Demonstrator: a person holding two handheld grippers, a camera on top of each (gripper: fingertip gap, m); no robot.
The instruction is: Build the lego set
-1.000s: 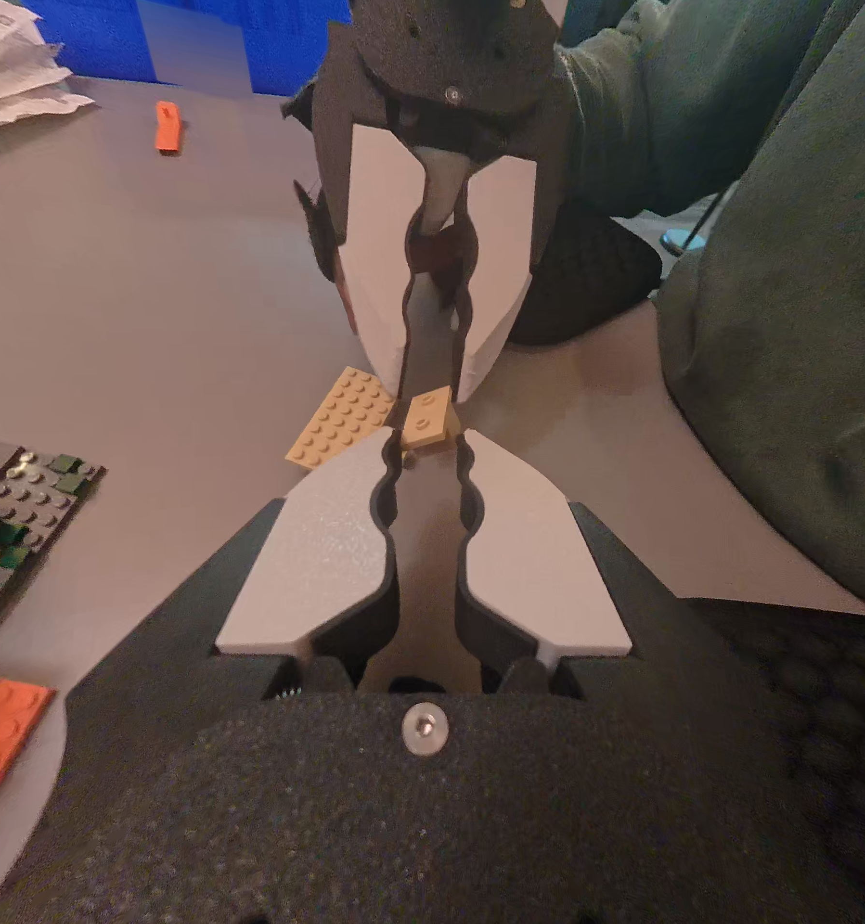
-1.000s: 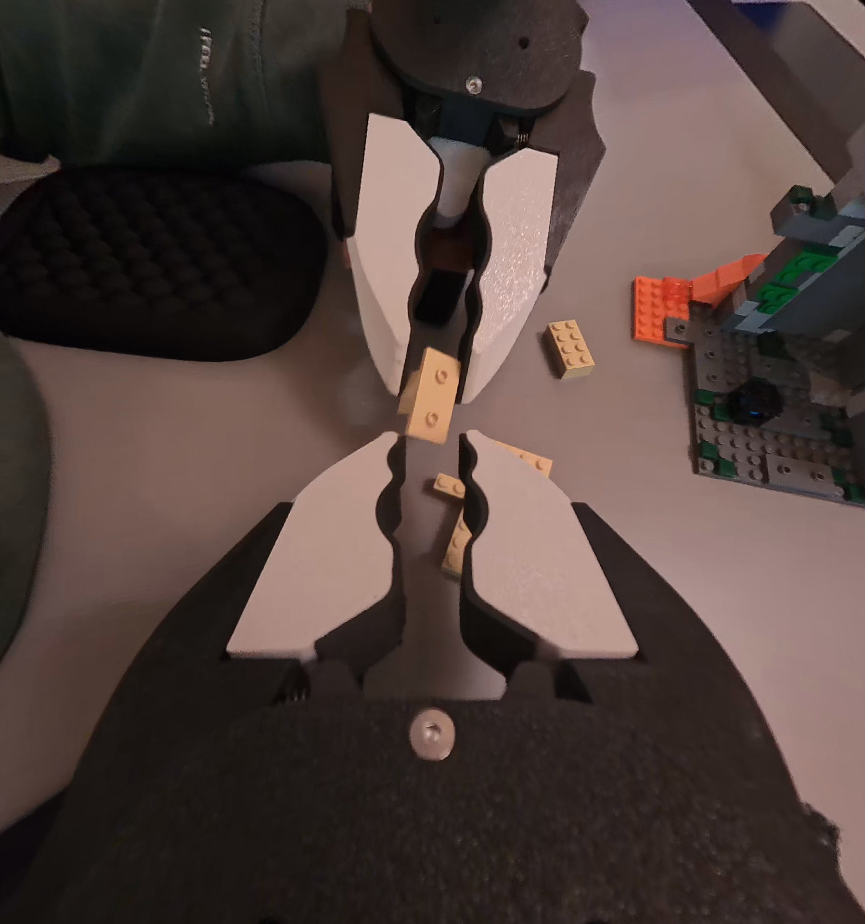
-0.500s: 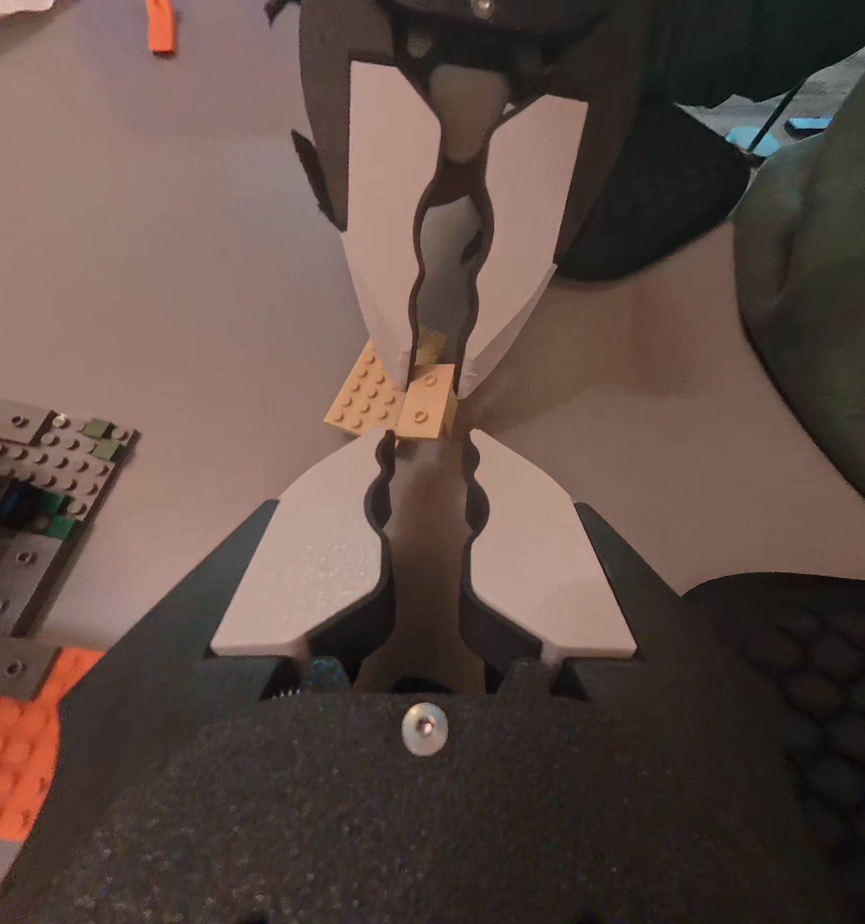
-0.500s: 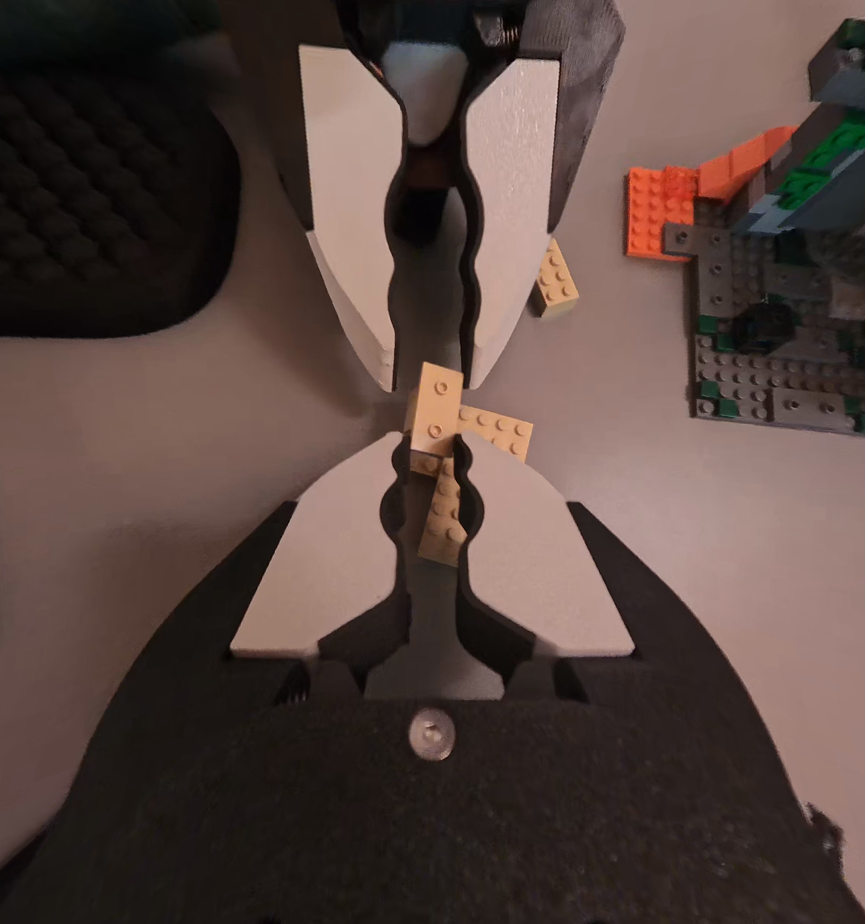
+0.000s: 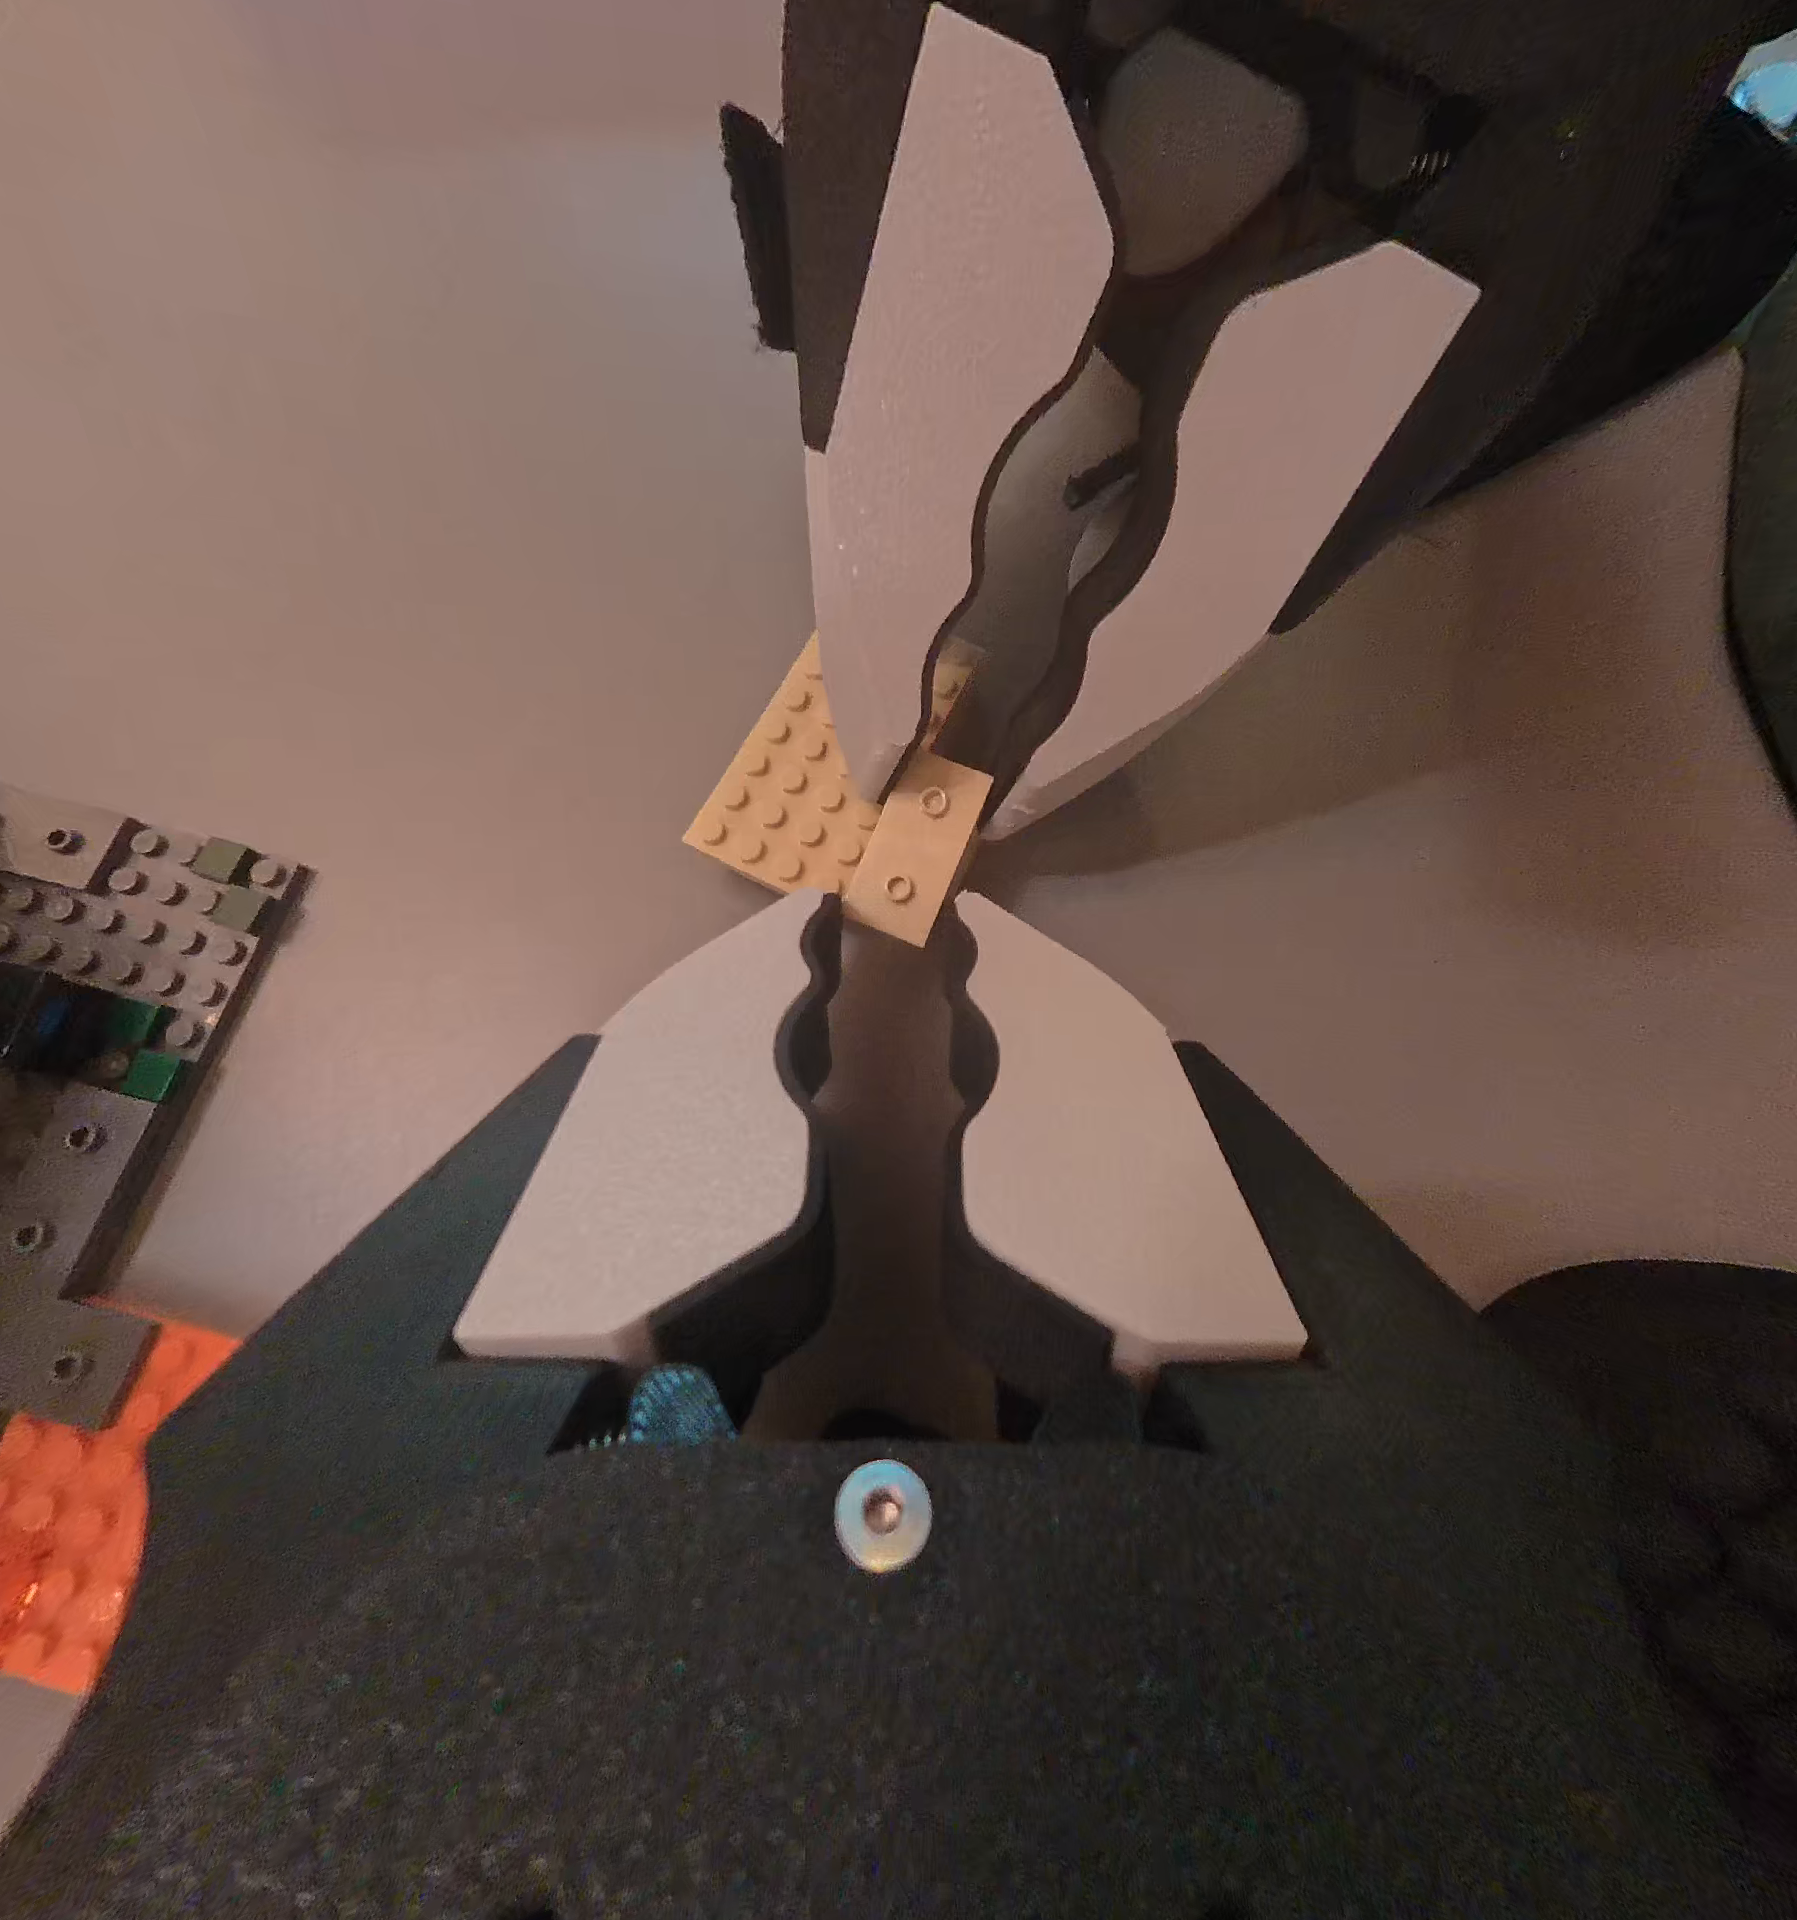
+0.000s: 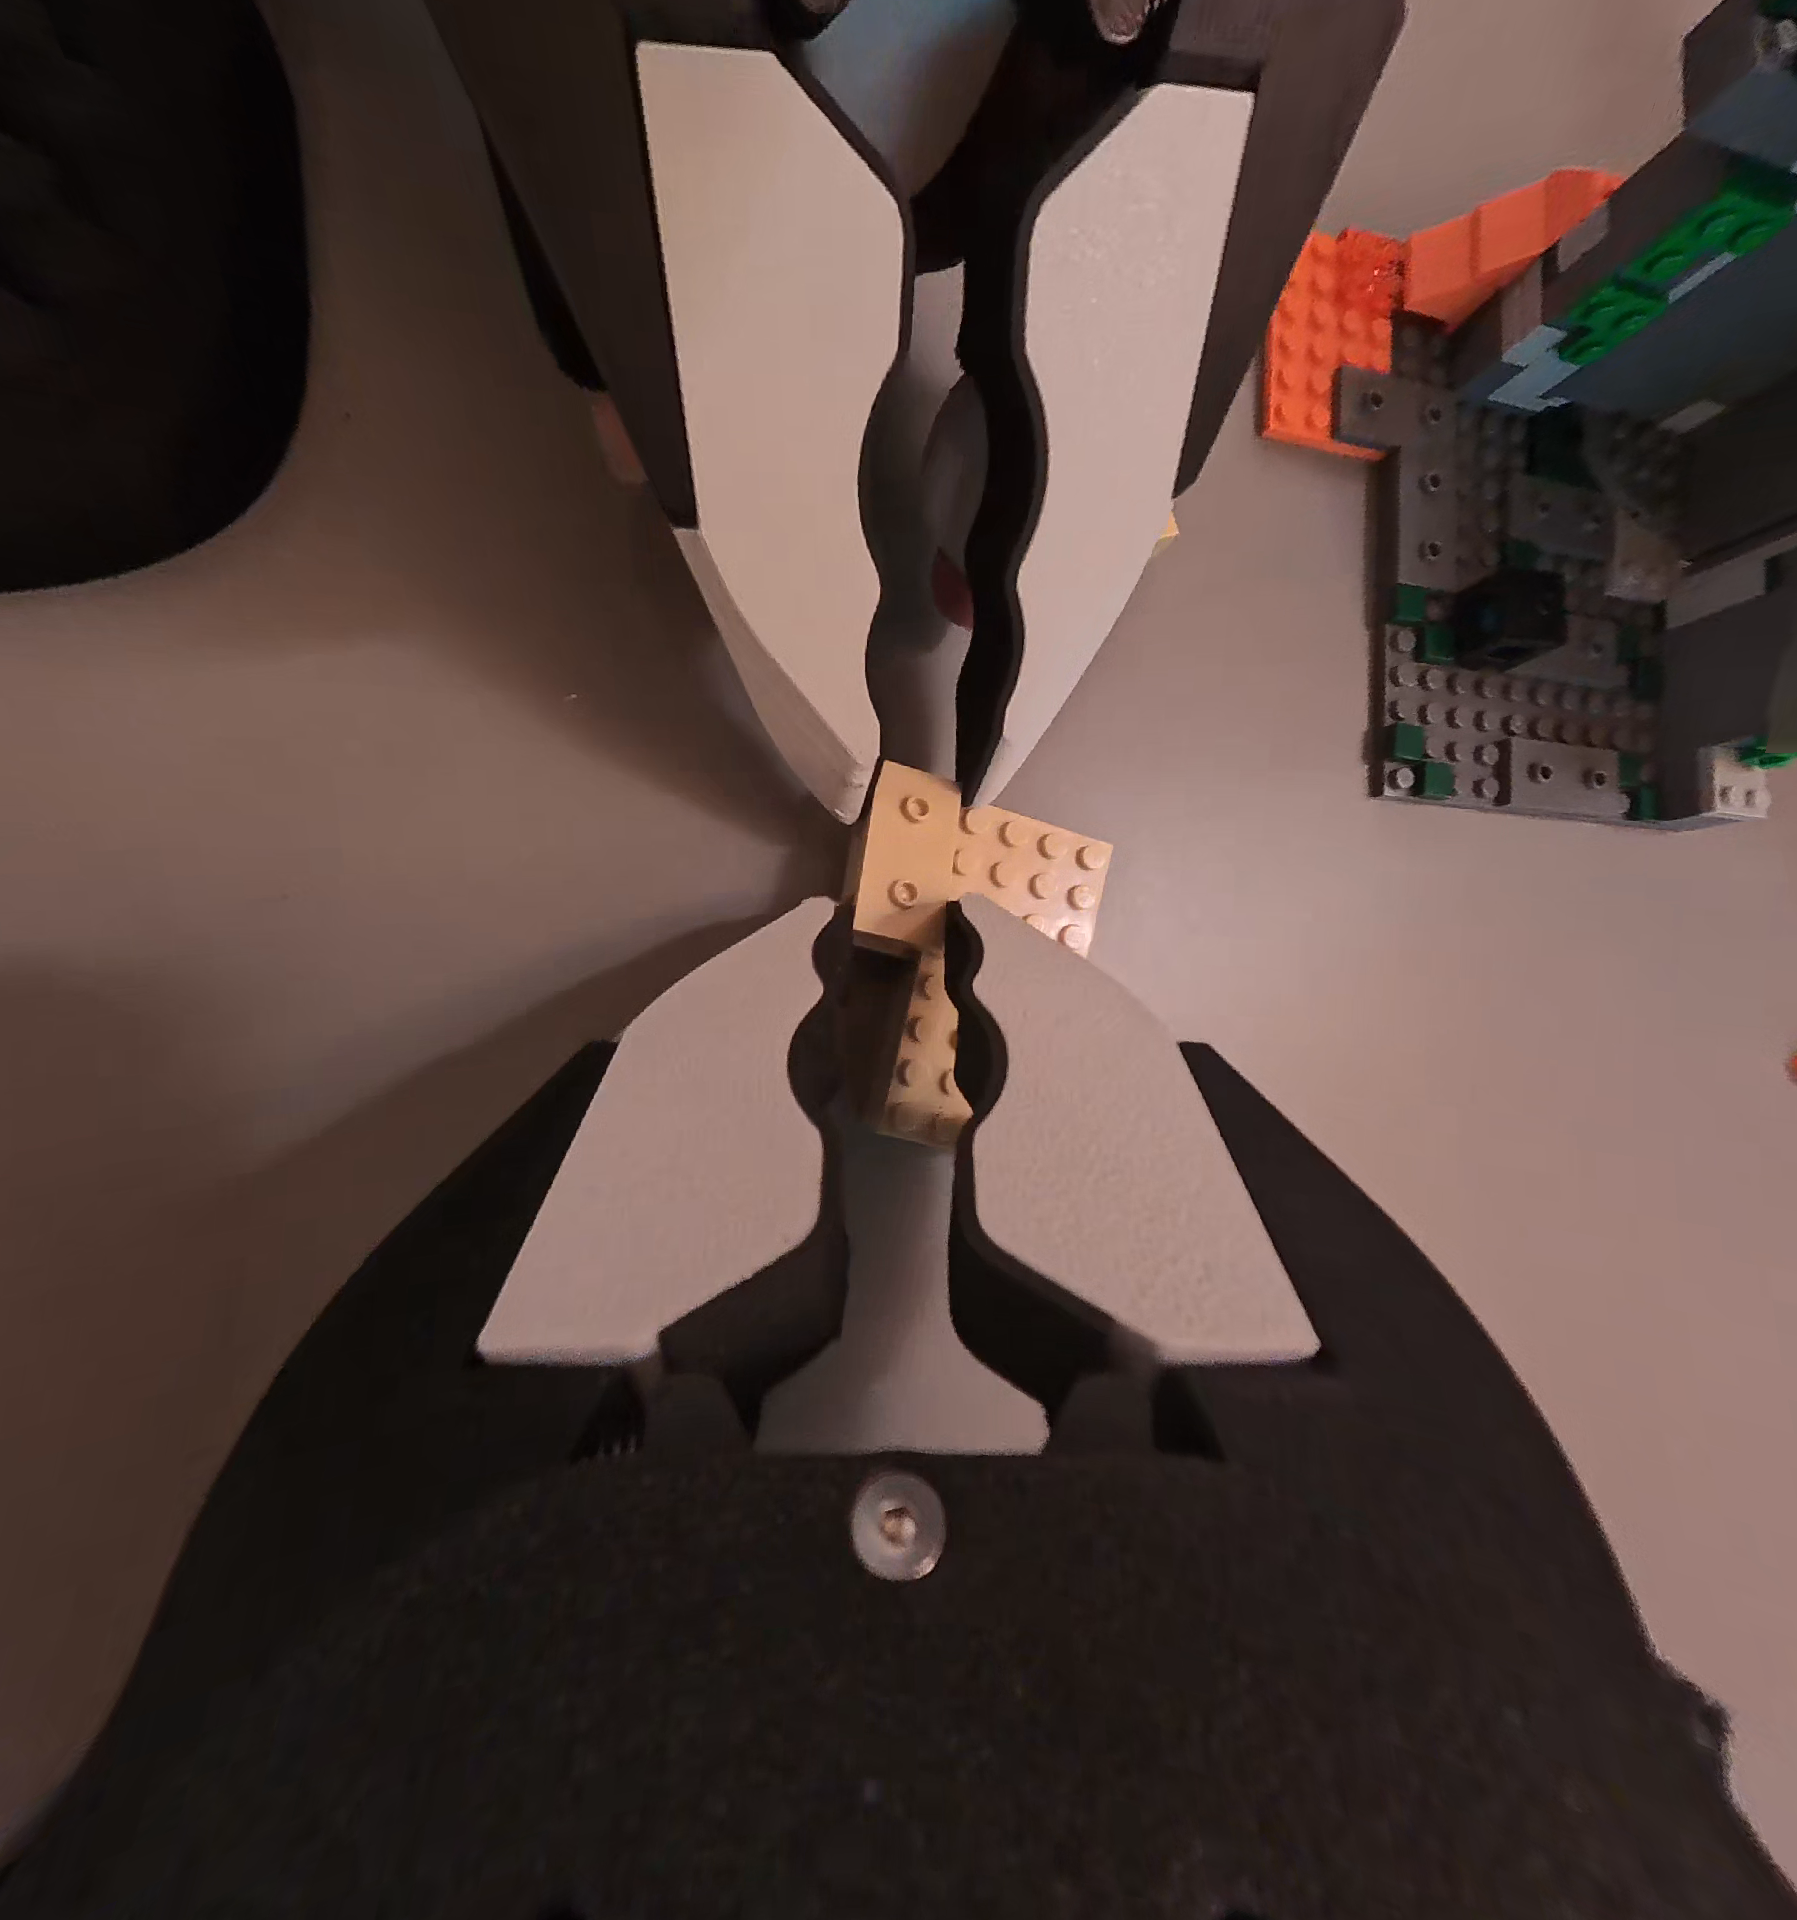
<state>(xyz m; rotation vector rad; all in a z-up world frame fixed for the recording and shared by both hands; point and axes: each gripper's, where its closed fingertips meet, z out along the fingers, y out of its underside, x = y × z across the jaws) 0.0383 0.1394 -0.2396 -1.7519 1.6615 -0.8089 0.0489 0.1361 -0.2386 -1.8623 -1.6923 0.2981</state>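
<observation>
**Tan Brick Alignment Over Tan Plate**

The left gripper [image 5: 892, 909] and the right gripper [image 6: 889, 904] face each other tip to tip above the grey table [image 5: 354, 468], well in from any table edge in view. The small tan brick [image 5: 913, 857] sits between the two sets of tips, touching both, directly over the studded tan plate [image 5: 785, 790].

Left gripper: jaws nearly together; its tips contact one end of the brick. Whether it clamps the brick or only steadies it cannot be told. Right gripper: jaws narrowly parted, with part of the plate showing in the gap; a grip on the brick or plate cannot be confirmed.

Key relation: the brick's long axis runs along the line joining the two grippers. The plate extends sideways from the brick toward the partly built model [image 6: 1559, 623]. Both grippers are equally near. Judged next requirement: downward pressure with studs aligned, avoiding tilt.
</observation>
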